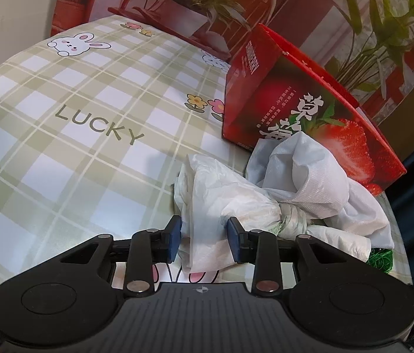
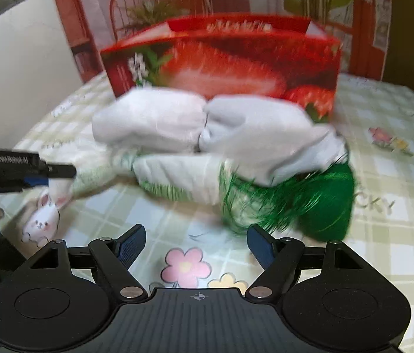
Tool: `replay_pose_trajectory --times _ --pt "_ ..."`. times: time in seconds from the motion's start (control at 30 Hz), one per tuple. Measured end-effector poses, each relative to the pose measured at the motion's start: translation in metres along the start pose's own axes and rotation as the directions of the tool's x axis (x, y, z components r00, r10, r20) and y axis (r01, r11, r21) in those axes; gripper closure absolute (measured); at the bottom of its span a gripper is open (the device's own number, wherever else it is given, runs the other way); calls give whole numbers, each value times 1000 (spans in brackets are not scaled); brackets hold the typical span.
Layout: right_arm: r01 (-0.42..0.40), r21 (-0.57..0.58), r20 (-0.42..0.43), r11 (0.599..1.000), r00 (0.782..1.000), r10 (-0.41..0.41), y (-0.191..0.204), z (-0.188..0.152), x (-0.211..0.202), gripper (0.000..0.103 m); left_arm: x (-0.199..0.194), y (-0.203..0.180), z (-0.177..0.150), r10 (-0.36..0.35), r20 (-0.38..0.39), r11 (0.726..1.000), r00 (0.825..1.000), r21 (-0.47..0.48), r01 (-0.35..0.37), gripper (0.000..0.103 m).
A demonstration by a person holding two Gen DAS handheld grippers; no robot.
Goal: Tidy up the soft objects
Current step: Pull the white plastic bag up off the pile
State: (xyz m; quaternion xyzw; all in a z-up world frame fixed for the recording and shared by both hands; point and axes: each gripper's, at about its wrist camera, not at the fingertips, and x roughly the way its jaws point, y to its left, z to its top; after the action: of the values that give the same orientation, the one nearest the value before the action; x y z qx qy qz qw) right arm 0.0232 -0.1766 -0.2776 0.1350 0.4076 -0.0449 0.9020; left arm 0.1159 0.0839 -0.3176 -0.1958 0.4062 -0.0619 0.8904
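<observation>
Surface: green-and-white plaid tablecloth (image 1: 89,111) with rabbits, flowers and the word LUCKY covered the worktop; a printed backdrop (image 1: 195,3) of plants and red furniture stood behind.
Box: red strawberry carton (image 1: 303,103) stood at the far side, top open in the right wrist view.
Soft objects: crumpled white plastic bag (image 1: 207,188), tied at a knotted neck, lay against a white cloth (image 1: 318,182) just in front of the carton; green mesh scrubber (image 2: 327,203) touched the pile's right end.
Left gripper (image 1: 204,239): jaws parted, a fold of the plastic bag between the blue pads (image 1: 174,241), not clamped.
Right gripper (image 2: 198,245): jaws wide apart, holding nothing, near the scrubber; view motion-blurred.
</observation>
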Motion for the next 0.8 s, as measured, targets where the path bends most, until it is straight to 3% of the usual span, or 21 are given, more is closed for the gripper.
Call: replay_pose_trajectory --times 0.23,0.33,0.43,0.63,0.8 --pt "28 -2 112 1000 993 -28 2 10 -30 37 -1 1 -2 -9 9 1000 1000 6 9 67" --pt "-2 -37 121 999 993 7 6 19 -31 44 -2 4 -3 -13 11 1000 1000 -3 13 67" --pt "-30 -55 145 998 989 38 7 29 -31 45 -2 6 -2 -17 12 1000 1000 -17 18 67" --pt "3 -123 112 992 994 11 13 37 -2 45 -1 3 -3 -10 20 1000 1000 -11 10 67" --pt "-7 -104 63 995 998 14 10 33 22 51 -1 5 -2 -12 16 1000 1000 -8 12 67"
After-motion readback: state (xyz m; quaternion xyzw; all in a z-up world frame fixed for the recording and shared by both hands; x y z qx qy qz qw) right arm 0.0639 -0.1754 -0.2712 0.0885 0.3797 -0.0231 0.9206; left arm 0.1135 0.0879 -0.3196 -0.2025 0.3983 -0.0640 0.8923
